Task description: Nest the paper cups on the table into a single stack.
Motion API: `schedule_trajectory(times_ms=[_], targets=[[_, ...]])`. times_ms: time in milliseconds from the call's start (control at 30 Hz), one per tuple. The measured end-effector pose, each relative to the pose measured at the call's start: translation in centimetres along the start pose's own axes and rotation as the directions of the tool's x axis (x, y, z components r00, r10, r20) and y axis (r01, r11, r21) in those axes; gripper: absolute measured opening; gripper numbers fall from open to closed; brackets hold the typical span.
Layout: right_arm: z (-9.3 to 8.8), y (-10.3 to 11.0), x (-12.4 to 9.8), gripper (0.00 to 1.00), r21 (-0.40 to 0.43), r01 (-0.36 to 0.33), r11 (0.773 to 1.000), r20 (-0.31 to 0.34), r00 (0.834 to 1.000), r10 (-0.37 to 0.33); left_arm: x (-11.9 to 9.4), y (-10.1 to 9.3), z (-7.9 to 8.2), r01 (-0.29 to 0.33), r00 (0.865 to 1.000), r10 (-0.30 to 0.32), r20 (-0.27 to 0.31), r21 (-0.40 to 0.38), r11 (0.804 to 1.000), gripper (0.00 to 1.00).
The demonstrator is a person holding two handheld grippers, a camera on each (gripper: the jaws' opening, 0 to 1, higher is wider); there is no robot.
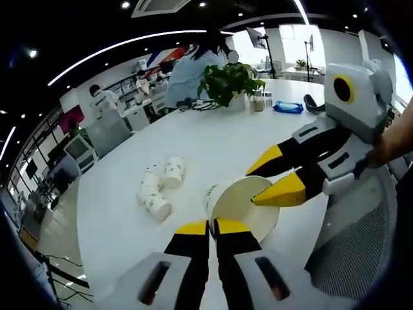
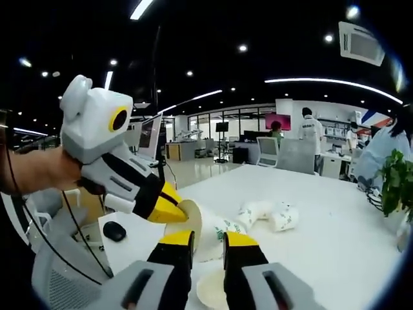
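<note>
The left gripper (image 1: pixel 212 227) is pinching the near rim of a paper cup (image 1: pixel 244 205), its yellow-tipped jaws squeezed together on the rim, and the cup is lying tipped with its mouth facing the camera over the white table (image 1: pixel 213 145). From the right, the right gripper (image 1: pixel 279 177) is reaching in with jaws spread wide, one tip poking into the cup's mouth. In the right gripper view, the right gripper (image 2: pixel 208 240) is showing its jaws parted, with the paper cup (image 2: pixel 210 234) sitting just beyond them and the left gripper (image 2: pixel 169 208) clamping its rim. Further along the table, more paper cups (image 1: pixel 159 189) are lying on their sides, touching one another. A potted plant (image 1: pixel 229 82) is standing at the far end.
</note>
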State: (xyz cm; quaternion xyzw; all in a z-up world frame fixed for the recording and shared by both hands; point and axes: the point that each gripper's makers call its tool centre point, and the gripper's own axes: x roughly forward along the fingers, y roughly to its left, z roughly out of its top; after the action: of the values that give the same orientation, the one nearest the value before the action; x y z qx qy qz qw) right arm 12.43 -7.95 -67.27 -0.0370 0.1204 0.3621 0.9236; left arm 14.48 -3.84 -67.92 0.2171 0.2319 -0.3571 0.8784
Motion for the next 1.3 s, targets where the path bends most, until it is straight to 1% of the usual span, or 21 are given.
schedule_trajectory(times_ms=[133, 233, 400, 500, 533, 667, 800, 867, 1033, 1100, 1300], targets=[[0.4, -0.6, -0.3, 0.09, 0.016, 0.025, 1.000, 0.012, 1.000, -0.025, -0.1, -0.8, 0.2, -0.008, 1.000, 0.008, -0.002, 0.029, 1.000, 0.02], [0.8, -1.2, -0.5, 0.06, 0.022, 0.047, 0.999, 0.027, 0.998, -0.048, -0.2, -1.6, 0.5, 0.000, 1.000, 0.000, 0.007, 0.030, 1.000, 0.04], [0.8, -1.9, -0.6, 0.02, 0.030, 0.072, 0.997, 0.025, 0.997, -0.073, -0.4, -2.0, 1.3, 0.012, 0.999, -0.013, 0.037, 0.030, 0.999, 0.06], [0.7, -2.2, -0.7, 0.00, 0.035, 0.091, 0.995, 0.016, 0.996, -0.092, -0.5, -2.4, 1.9, 0.029, 0.997, -0.032, 0.068, 0.036, 0.999, 0.07], [0.5, -2.6, -0.7, 0.00, 0.026, 0.107, 0.994, 0.006, 0.994, -0.107, -0.6, -2.6, 2.3, 0.041, 0.996, -0.043, 0.084, 0.033, 0.999, 0.08], [0.1, -3.0, -0.8, 0.00, 0.028, 0.117, 0.993, -0.008, 0.993, -0.117, -0.7, -2.5, 2.6, 0.044, 0.994, -0.044, 0.103, 0.006, 0.999, 0.16], [-0.1, -3.4, -1.0, 0.00, 0.027, 0.128, 0.991, -0.018, 0.992, -0.127, -0.9, -2.6, 2.9, 0.089, 0.985, -0.076, 0.153, -0.081, 0.993, 0.20], [-0.1, -3.7, -1.2, 0.00, 0.033, 0.134, 0.990, -0.021, 0.991, -0.133, -1.0, -2.5, 2.7, 0.112, 0.981, -0.094, 0.169, -0.102, 0.988, 0.22], [-0.4, -4.4, -1.6, 0.00, 0.048, 0.145, 0.988, -0.041, 0.989, -0.143, -1.2, -2.3, 2.1, 0.137, 0.975, -0.113, 0.190, -0.115, 0.984, 0.30], [-0.5, -4.5, -1.7, 0.00, 0.056, 0.143, 0.988, -0.047, 0.989, -0.141, -1.2, -2.3, 1.8, 0.146, 0.973, -0.120, 0.197, -0.120, 0.982, 0.32], [-1.0, -4.6, -2.2, 0.00, 0.089, 0.136, 0.987, -0.077, 0.989, -0.130, -1.5, -2.7, 1.6, 0.167, 0.965, -0.133, 0.225, -0.138, 0.976, 0.36]])
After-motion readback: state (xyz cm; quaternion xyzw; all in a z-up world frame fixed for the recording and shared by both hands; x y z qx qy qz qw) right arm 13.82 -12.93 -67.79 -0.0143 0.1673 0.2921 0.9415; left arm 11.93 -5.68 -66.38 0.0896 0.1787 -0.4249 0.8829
